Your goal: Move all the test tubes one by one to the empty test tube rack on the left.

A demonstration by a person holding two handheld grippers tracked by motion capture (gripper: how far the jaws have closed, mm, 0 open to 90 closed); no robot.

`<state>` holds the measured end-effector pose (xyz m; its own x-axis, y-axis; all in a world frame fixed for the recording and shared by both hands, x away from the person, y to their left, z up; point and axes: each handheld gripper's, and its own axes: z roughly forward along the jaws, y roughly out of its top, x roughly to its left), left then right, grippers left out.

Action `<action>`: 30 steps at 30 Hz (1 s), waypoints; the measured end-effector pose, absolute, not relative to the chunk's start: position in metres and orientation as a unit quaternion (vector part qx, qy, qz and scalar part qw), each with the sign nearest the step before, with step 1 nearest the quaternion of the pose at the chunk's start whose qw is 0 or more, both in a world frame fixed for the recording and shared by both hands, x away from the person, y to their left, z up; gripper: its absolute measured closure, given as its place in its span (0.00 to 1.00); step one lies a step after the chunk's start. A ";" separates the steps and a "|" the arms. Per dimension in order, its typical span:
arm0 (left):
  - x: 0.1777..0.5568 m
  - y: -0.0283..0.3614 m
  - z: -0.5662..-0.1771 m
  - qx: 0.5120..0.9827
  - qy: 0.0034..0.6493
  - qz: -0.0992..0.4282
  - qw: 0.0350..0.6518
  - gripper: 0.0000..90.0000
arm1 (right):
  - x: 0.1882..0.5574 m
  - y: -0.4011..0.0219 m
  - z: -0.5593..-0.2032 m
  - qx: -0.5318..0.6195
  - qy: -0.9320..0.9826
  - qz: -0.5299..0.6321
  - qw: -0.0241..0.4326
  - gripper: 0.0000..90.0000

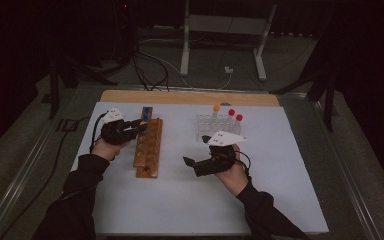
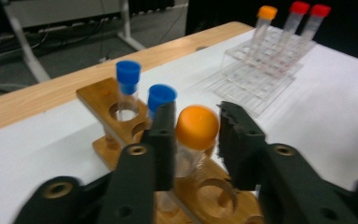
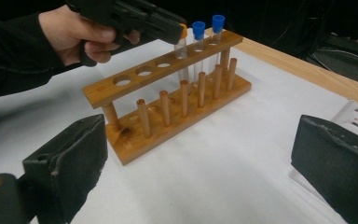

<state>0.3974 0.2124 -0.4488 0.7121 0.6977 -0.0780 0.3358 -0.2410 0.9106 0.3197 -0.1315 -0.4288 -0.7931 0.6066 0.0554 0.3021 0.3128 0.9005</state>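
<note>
Between left tongs, orange-capped tube, unclamped

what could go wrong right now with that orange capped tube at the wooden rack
1. The left gripper has its jaws around the orange-capped tube, one pad close against the cap, a gap at the other. Pulling away sideways might tip the tube or drag it up.
2. Two blue-capped tubes stand right behind it in the wooden rack; a careless retreat may knock them.
3. The right gripper is open and apart from the rack, so nothing steadies it if bumped.
</note>
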 end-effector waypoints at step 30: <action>0.345 0.192 -0.421 0.760 0.264 0.167 0.570 0.06 | 0.417 -0.153 -0.446 0.486 0.726 0.414 0.255 0.45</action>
